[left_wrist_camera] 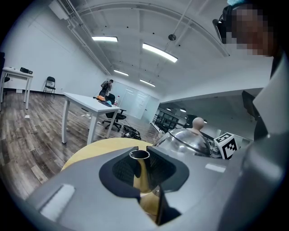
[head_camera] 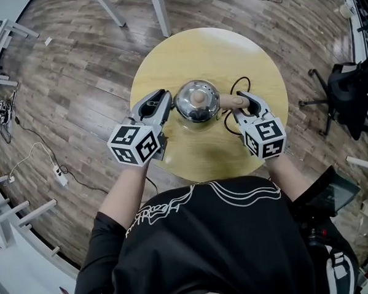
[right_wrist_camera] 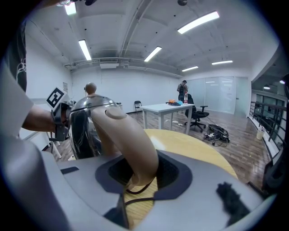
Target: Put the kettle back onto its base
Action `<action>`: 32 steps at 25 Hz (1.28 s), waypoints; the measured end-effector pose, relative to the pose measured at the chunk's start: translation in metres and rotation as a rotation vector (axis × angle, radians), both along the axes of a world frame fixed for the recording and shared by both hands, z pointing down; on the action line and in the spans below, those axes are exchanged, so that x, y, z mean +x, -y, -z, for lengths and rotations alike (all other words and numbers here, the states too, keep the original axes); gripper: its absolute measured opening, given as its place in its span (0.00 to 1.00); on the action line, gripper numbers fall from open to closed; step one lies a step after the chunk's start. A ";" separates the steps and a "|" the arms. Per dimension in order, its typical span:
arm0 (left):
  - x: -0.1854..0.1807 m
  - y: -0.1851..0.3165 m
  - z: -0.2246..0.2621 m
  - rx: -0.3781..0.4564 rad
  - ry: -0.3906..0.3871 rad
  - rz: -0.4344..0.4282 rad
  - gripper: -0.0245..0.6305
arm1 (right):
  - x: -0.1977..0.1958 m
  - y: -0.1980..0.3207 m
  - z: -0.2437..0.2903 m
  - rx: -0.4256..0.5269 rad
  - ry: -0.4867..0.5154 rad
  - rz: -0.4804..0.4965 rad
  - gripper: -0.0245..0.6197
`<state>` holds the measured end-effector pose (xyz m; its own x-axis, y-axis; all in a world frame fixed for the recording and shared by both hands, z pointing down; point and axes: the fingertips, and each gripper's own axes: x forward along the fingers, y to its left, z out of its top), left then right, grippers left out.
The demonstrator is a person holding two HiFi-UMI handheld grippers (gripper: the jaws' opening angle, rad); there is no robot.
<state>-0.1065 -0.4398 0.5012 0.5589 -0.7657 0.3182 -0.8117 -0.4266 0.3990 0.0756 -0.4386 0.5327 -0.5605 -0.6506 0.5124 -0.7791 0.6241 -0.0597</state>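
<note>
A shiny steel kettle [head_camera: 196,101] with a tan lid knob stands on the round yellow table [head_camera: 185,51]. Whatever is under it is hidden. My left gripper [head_camera: 163,96] is at the kettle's left side, and in the left gripper view its jaws are shut on the slim metal spout [left_wrist_camera: 140,169]. At the right side, my right gripper [head_camera: 243,98] is shut on the tan curved handle [right_wrist_camera: 131,144]. A black cord [head_camera: 239,85] loops on the table by the handle and runs under my right gripper [right_wrist_camera: 140,169].
White table legs [head_camera: 158,12] stand just beyond the round table. A black office chair [head_camera: 347,92] is off to the right, and a power strip [head_camera: 59,174] lies on the wooden floor at the left. A white desk [left_wrist_camera: 90,101] stands far off.
</note>
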 end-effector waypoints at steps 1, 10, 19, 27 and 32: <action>0.000 0.000 0.000 0.003 0.001 -0.004 0.13 | 0.000 0.000 -0.001 0.000 -0.002 -0.001 0.22; 0.001 -0.002 -0.004 0.002 0.015 0.000 0.14 | 0.000 0.000 -0.005 0.007 -0.028 -0.015 0.23; 0.000 0.003 -0.006 -0.004 -0.013 0.029 0.13 | -0.001 -0.003 -0.005 0.009 -0.019 -0.040 0.23; -0.011 0.005 0.013 0.045 -0.046 0.103 0.28 | 0.010 -0.005 0.001 0.044 -0.048 -0.104 0.31; -0.024 -0.011 0.028 0.075 -0.040 0.122 0.28 | 0.019 -0.022 0.014 0.095 -0.073 -0.128 0.31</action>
